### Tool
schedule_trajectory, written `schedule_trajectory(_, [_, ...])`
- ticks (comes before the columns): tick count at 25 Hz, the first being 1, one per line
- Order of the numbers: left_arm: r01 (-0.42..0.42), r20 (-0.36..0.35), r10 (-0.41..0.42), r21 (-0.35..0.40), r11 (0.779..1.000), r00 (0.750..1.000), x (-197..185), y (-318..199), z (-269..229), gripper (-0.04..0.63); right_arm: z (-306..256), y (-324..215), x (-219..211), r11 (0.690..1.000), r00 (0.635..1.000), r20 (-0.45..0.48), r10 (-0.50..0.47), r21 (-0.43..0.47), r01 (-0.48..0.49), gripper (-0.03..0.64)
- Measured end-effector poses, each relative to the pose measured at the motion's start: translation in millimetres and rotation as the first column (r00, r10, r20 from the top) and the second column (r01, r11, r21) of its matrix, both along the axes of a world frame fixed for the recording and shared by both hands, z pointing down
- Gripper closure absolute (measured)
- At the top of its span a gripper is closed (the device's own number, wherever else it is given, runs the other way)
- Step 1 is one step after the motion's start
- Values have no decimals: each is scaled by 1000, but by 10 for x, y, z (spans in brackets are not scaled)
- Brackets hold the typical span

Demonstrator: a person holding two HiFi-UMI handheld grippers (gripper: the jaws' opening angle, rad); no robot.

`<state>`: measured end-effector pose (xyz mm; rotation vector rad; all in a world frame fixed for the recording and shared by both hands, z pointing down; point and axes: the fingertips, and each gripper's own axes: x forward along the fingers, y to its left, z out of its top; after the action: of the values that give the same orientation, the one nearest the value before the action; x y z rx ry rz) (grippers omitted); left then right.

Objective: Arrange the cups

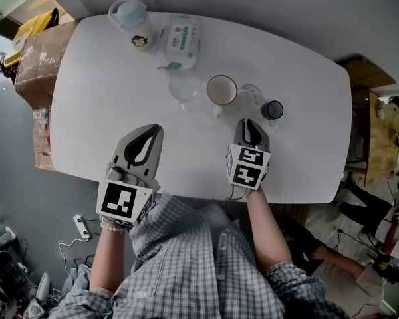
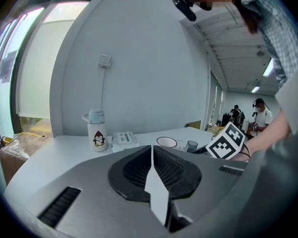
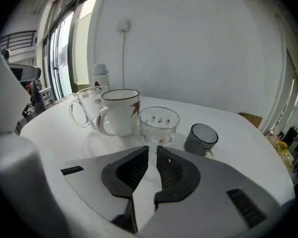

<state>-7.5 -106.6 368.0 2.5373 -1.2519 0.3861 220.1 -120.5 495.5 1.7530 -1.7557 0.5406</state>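
Four cups stand in a row on the white table (image 1: 106, 111): a clear glass mug (image 1: 184, 88), a white mug with a brown rim (image 1: 221, 90), a clear patterned glass (image 1: 249, 97) and a small dark cup (image 1: 272, 109). My right gripper (image 1: 248, 122) points at the patterned glass (image 3: 159, 124) from just short of it; its jaws stand a narrow gap apart with nothing between them. The white mug (image 3: 120, 112), clear mug (image 3: 87, 105) and dark cup (image 3: 201, 139) flank that glass. My left gripper (image 1: 154, 130) rests to the left, jaws together and empty.
A white bottle with a penguin picture (image 1: 134, 24) and a pack of wipes (image 1: 181, 40) lie at the table's far side. A cardboard box (image 1: 36, 55) stands off the left edge. A power strip (image 1: 82, 226) lies on the floor. People are in the room behind (image 2: 260, 114).
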Motion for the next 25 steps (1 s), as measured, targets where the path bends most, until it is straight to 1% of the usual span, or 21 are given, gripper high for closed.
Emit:
schedule_trajectory(3, [-2,7,2,4,1000,1000,-4,2,-2,574,0,30,-31,1000,1000,-1,-8,9,8,555])
schedule_trajectory(6, [-3,-1,3,6,1000,1000,7,16,-18,574,-50,68,-80,998,998,9,-58,16,58,552])
schedule_trajectory(8, [0,-3,0,1,1000,1000,20,17,-26,574,-114,117,-48,997,997,19,-73,28,72,540])
schedule_trajectory(10, [-3,2,3,8,1000,1000,30,7,-35,574,-183,172,64,998,998,17,-57,42,56,534])
schedule_trajectory(12, [-8,1,8,17,1000,1000,43,3,-44,574,-236,211,248,998,1000,1,-22,52,22,534])
schedule_trajectory(18, [-19,0,19,26,999,1000,124,10,-64,574,-171,197,826,998,993,-98,58,22,-56,534])
schedule_trajectory(21, [-20,-2,20,22,1000,1000,152,21,-63,574,-89,136,913,999,993,-106,53,-1,-53,534])
schedule_trajectory(25, [-24,-7,24,22,999,1000,162,26,-65,574,-32,83,881,1000,995,-92,24,-16,-26,535])
